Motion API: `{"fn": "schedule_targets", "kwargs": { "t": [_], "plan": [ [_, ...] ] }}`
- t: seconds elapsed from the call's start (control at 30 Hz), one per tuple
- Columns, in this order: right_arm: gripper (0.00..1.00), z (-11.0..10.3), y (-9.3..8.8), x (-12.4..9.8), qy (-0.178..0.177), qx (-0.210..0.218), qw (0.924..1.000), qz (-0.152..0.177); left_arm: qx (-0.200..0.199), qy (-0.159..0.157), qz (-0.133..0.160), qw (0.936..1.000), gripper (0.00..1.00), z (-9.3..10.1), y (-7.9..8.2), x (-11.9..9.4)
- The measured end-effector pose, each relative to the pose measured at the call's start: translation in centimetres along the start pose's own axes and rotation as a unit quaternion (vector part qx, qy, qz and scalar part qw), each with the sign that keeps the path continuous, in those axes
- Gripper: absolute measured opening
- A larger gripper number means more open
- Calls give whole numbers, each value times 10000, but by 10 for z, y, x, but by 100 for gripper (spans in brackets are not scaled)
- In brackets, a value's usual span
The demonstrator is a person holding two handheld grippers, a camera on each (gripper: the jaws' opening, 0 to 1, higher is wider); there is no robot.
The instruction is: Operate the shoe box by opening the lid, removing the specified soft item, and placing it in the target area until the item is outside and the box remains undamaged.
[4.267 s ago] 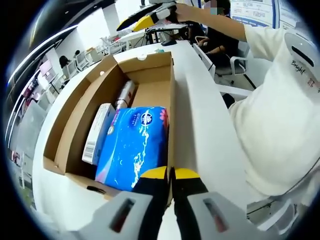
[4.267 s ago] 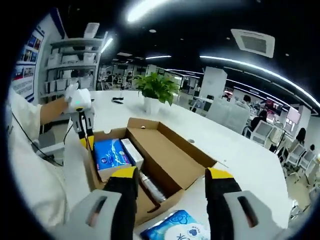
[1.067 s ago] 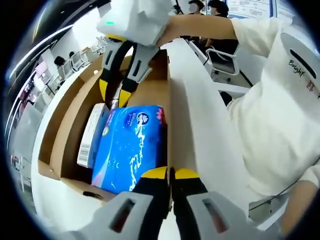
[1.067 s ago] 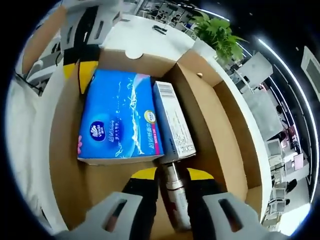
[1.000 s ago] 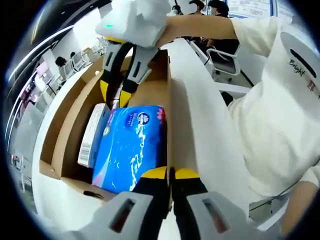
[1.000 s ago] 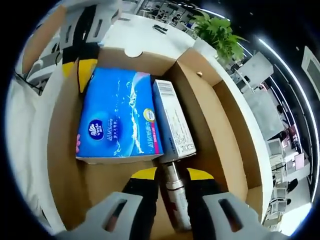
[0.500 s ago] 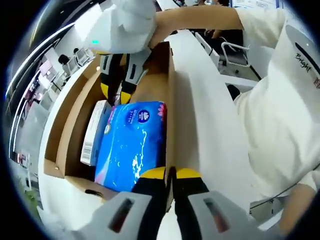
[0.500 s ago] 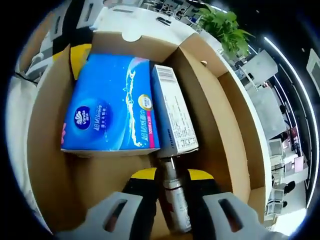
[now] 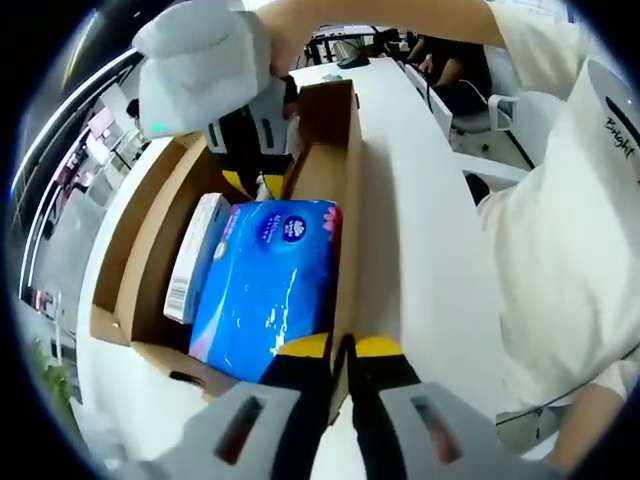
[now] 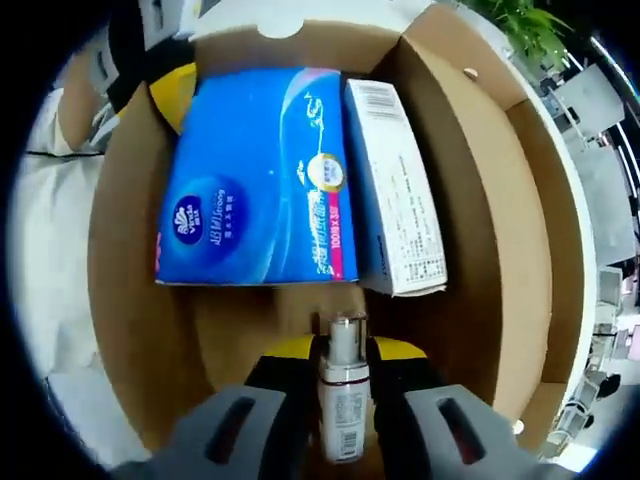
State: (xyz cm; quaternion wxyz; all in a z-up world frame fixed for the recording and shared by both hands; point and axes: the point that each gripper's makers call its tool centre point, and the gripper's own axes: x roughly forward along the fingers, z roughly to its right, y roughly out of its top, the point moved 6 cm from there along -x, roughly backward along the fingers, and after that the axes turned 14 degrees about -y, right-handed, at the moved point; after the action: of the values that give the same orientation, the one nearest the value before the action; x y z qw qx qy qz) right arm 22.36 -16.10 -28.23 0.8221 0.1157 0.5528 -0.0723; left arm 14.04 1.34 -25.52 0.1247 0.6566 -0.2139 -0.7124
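Observation:
The open cardboard shoe box [image 9: 135, 245] lies on a white table. Inside it are a blue soft tissue pack [image 9: 265, 285] and a white carton [image 9: 196, 255] side by side. My left gripper [image 9: 343, 348] is shut on the box's near right wall. My right gripper [image 9: 252, 182], held by a hand, reaches into the far end of the box. In the right gripper view, my right gripper [image 10: 342, 352] is shut on a small silver bottle [image 10: 342, 400], just short of the tissue pack [image 10: 250, 190] and carton [image 10: 395, 185]. The left gripper's yellow fingertip [image 10: 176, 100] shows at the box wall [image 10: 120, 280].
The white table [image 9: 420, 230] runs along the box's right side. The person's white-clad body [image 9: 570, 270] stands close on the right. Office chairs [image 9: 480, 110] stand beyond the table, and a green plant [image 10: 520, 20] sits past the box.
The right gripper has gone deeper into the far end of the box. The bottle's top has come away from the carton's end. The left gripper still clamps the wall.

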Motion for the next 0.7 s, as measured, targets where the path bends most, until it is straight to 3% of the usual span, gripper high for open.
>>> {"fn": "schedule_targets", "kwargs": {
  "t": [0.1,0.13,0.17,0.23,0.43,0.53,0.6,0.67,0.7],
  "plan": [
    [19,-3,4,7,376,76,9988,-315,-61,58,57,9999,7,0,0,0],
    [19,0,4,7,479,230,9967,-607,-110,79,91,9999,7,0,0,-1],
    [19,2,5,9,539,63,9968,-592,-130,88,92,9998,7,0,-1,-1],
    [19,2,6,9,634,169,9950,-747,-22,116,7,9999,7,0,0,0],
    [19,-8,8,4,479,90,9948,-898,93,153,44,9998,8,1,-1,0],
    [19,-4,6,4,483,77,9956,-796,-138,137,-15,9998,8,0,1,1],
    [18,-8,3,0,383,207,9976,-538,72,183,25,9998,7,3,1,0],
    [18,-12,-1,-4,98,282,9994,-151,131,178,75,9997,7,7,0,0],
    [18,-20,-3,-8,-264,385,9989,51,213,231,59,9995,7,8,1,0]
  ]
}}
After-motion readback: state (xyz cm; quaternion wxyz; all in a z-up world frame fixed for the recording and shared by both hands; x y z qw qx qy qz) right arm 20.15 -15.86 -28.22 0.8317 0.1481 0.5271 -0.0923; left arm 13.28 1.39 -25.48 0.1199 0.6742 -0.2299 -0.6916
